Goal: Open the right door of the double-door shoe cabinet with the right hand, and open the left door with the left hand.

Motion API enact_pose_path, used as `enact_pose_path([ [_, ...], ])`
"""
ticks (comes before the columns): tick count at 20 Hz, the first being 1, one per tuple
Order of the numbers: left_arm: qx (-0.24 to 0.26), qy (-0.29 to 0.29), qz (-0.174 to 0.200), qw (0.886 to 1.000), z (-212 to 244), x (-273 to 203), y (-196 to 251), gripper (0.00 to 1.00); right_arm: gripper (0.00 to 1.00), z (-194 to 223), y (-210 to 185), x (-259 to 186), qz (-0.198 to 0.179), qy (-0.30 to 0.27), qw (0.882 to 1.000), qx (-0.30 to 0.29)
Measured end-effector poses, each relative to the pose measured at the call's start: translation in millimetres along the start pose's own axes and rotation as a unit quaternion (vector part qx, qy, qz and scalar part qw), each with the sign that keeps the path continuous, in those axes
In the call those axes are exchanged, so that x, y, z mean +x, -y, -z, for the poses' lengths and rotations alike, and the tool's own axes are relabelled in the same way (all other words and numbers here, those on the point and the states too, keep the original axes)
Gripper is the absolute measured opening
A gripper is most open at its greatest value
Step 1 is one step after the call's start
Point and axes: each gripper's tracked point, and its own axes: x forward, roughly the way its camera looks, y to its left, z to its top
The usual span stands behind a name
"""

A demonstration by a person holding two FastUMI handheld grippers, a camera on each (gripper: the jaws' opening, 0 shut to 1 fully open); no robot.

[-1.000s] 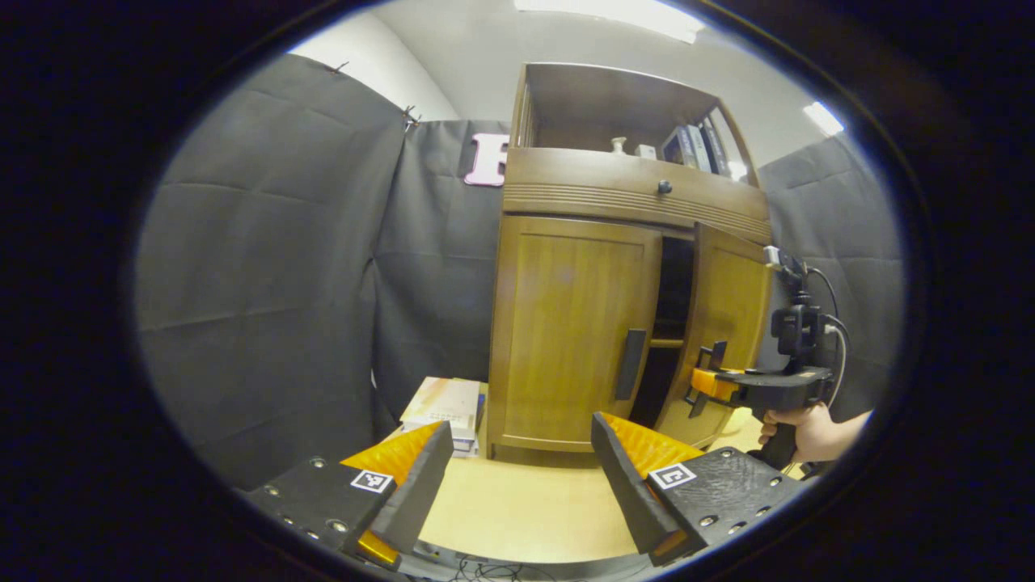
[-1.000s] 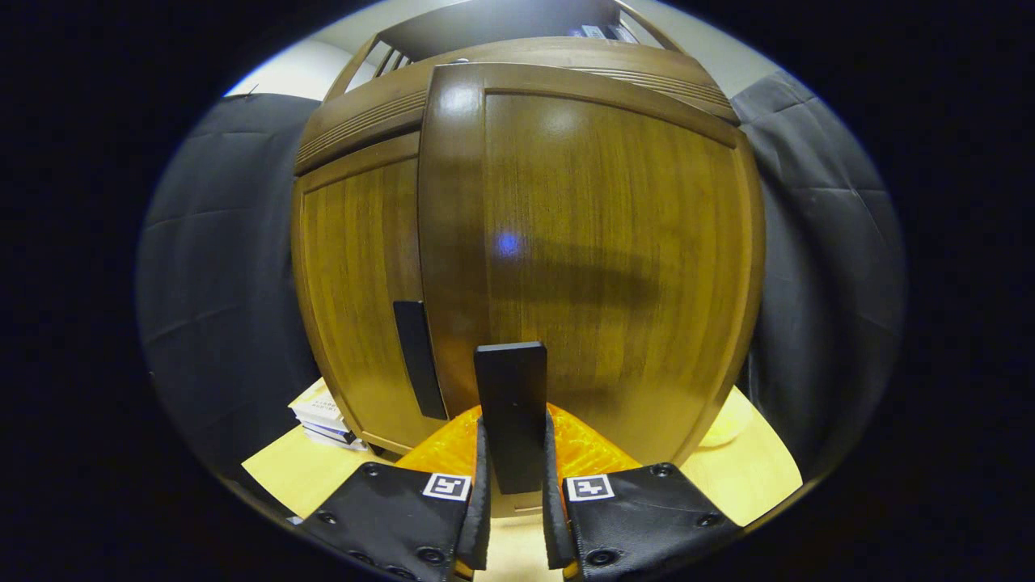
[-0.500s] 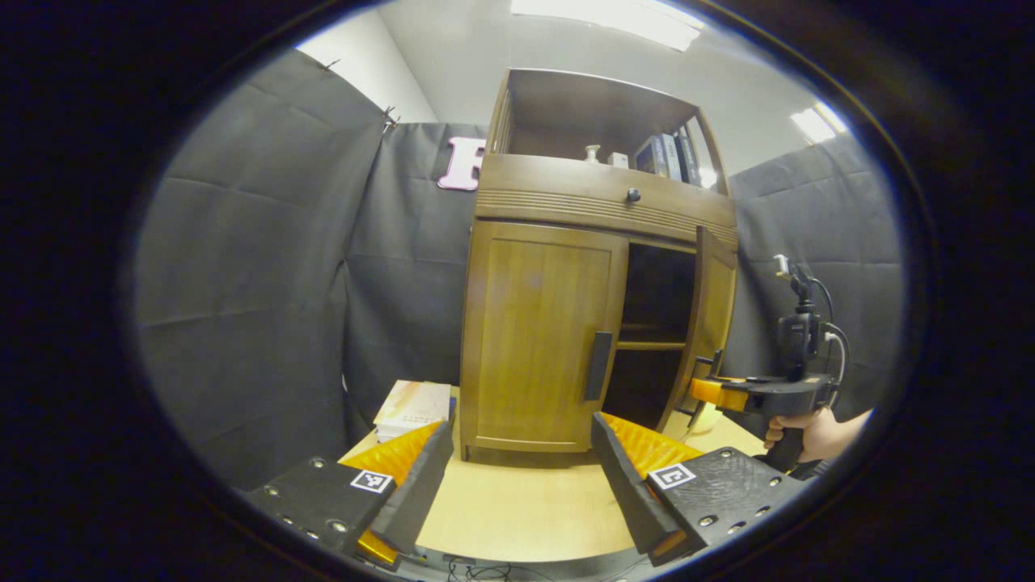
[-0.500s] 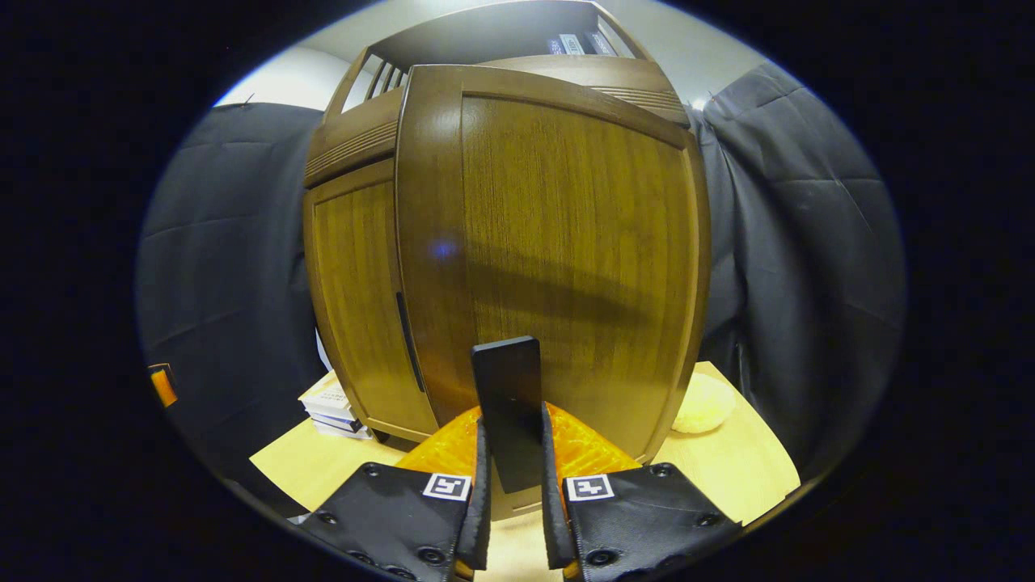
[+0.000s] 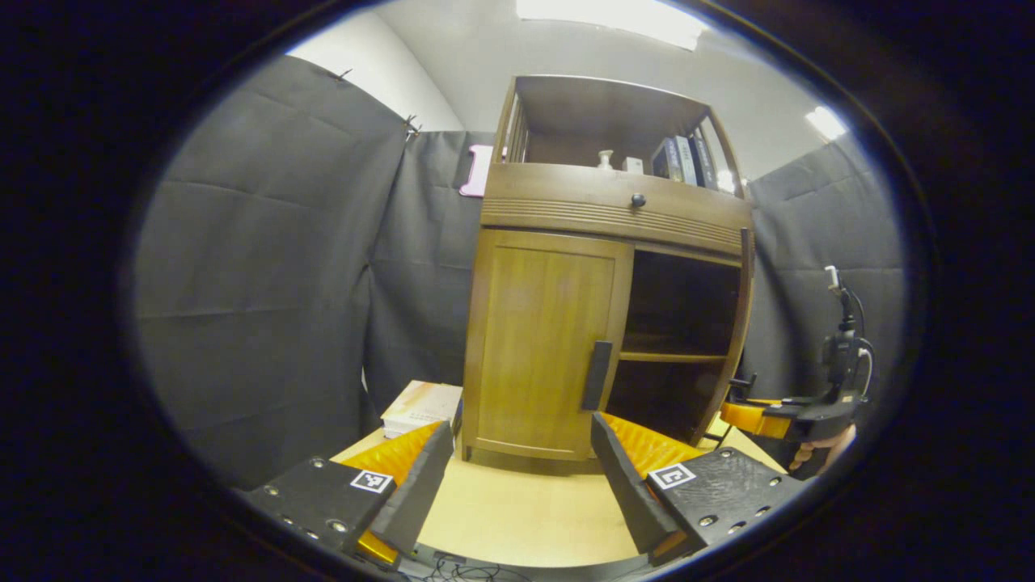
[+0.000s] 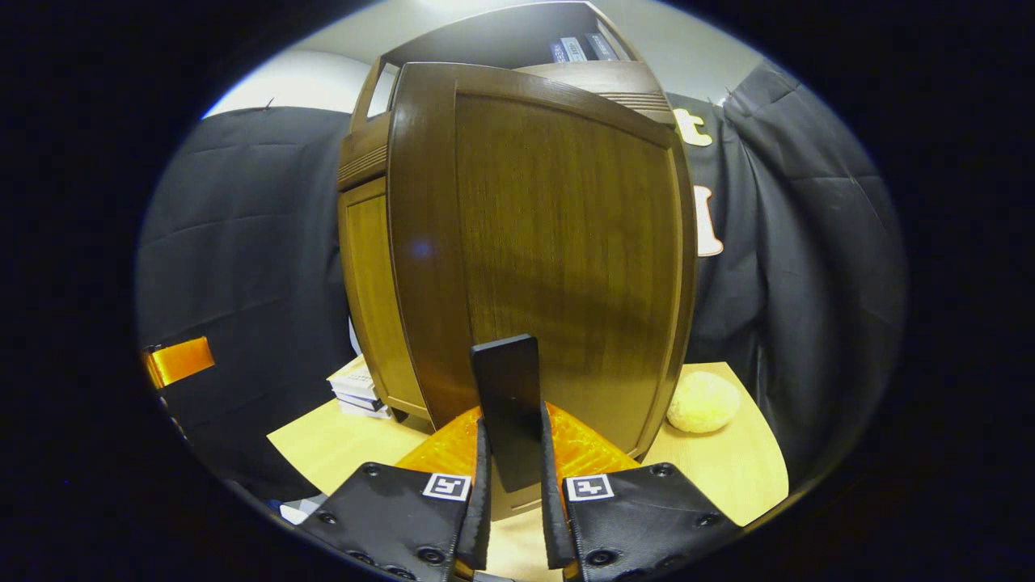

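while right gripper (image 6: 511,517) clamps right door (image 6: 558,242) handle (image 6: 507,404) (door wide), left gripper (image 5: 517,477) fingers spread, left door (image 5: 542,339) closed.

The wooden shoe cabinet (image 5: 606,210) stands upright on the light surface (image 5: 525,517). Its left door (image 5: 543,343) is closed, with a dark vertical handle (image 5: 597,376) at its inner edge. The right door (image 6: 558,250) is swung wide open, baring a dark interior with a shelf (image 5: 671,356).

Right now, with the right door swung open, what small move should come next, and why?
Probably ease the open left tongs forward to the left door's handle. The right tongs grip the right door's handle with that door swung wide, while the left door is closed.
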Motion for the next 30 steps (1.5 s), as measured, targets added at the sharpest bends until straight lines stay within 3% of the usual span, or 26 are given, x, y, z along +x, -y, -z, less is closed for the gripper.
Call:
enact_pose_path([
  [11,0.005,-0.002,-0.004,1.0,11,-24,94,1.0,0.28,6,56,-49,-0.046,0.006,0.999,-0.008],
  [19,0.011,-0.003,-0.037,0.999,29,-61,137,1.0,0.27,16,128,-75,-0.033,0.012,0.999,-0.02],
  [20,0.013,-0.005,-0.038,0.999,31,-64,142,1.0,0.22,16,136,-76,-0.028,0.013,0.999,-0.019],
  [22,0.015,-0.006,-0.036,0.999,31,-67,152,1.0,0.24,15,155,-76,-0.015,0.014,1.0,-0.007],
  [23,0.017,-0.006,-0.036,0.999,29,-70,156,1.0,0.17,13,160,-79,-0.015,0.017,1.0,0.003],
  [24,0.02,-0.005,-0.037,0.999,26,-72,159,1.0,0.22,9,160,-79,-0.024,0.02,0.999,0.015],
  [25,0.023,-0.003,-0.038,0.999,22,-73,161,1.0,0.14,9,160,-83,-0.029,0.022,0.999,0.022],
  [30,0.024,0.006,-0.036,0.999,7,-72,165,1.0,0.22,-1,159,-87,-0.019,0.04,0.999,0.014],
])
